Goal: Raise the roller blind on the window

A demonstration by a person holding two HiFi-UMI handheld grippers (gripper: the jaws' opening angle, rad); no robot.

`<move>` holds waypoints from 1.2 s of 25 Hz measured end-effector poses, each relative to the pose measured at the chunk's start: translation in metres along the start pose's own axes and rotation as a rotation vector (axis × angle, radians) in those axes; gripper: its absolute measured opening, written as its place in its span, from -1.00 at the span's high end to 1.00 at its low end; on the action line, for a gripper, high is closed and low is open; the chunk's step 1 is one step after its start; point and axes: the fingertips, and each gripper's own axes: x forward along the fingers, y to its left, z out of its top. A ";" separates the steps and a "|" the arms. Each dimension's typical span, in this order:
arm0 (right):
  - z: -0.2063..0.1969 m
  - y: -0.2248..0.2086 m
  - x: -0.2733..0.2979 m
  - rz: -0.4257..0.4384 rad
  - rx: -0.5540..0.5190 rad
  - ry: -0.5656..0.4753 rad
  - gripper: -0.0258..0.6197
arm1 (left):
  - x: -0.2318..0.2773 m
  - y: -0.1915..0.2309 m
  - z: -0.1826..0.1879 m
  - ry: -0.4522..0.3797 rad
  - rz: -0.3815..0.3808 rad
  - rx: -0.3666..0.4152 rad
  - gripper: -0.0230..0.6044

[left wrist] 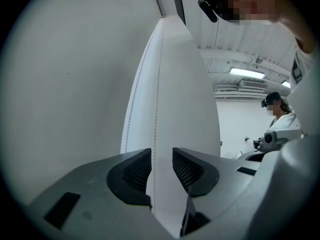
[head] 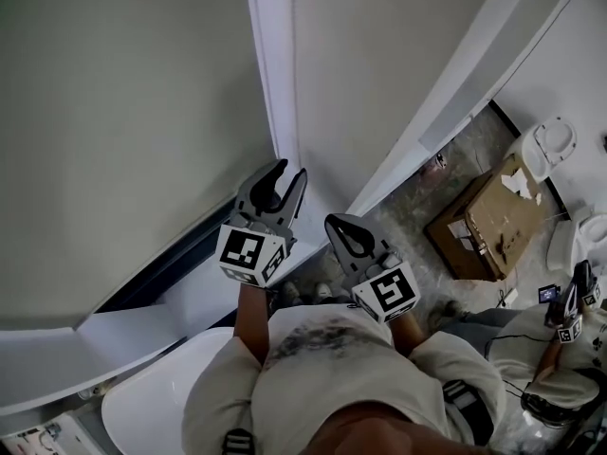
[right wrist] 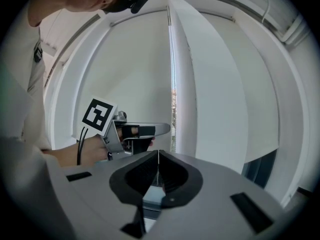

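The roller blind [head: 123, 140] hangs low over the window, with a dark strip of glass showing under its bottom edge. Its white bead chain [left wrist: 157, 94] runs down beside the white frame post [head: 275, 74]. My left gripper [head: 292, 169] is open by the post. In the left gripper view the chain passes between the left gripper's [left wrist: 161, 156] pads without being pressed. My right gripper [head: 334, 221] sits just to the right and lower. In the right gripper view it [right wrist: 158, 154] is shut on the thin chain [right wrist: 158, 160], with the left gripper [right wrist: 162, 129] beyond it.
A white sill and rounded white fixture [head: 142, 396] lie below the window. On the floor to the right are a cardboard box [head: 488, 218] and white sanitary ware [head: 550, 145]. Another person [head: 560, 349] with grippers stands at the lower right.
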 end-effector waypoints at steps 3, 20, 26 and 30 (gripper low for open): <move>-0.001 0.001 0.001 -0.011 0.003 0.015 0.73 | 0.006 0.009 -0.003 0.009 -0.002 -0.002 0.53; 0.001 0.000 0.000 -0.056 -0.005 0.012 0.73 | 0.029 0.025 -0.018 0.038 -0.010 -0.050 0.88; 0.016 0.007 0.002 -0.021 -0.034 0.002 0.73 | 0.008 0.018 -0.022 0.051 -0.035 -0.057 0.89; 0.041 0.015 0.012 0.017 -0.054 -0.032 0.73 | -0.009 0.014 -0.026 0.063 -0.055 -0.034 0.89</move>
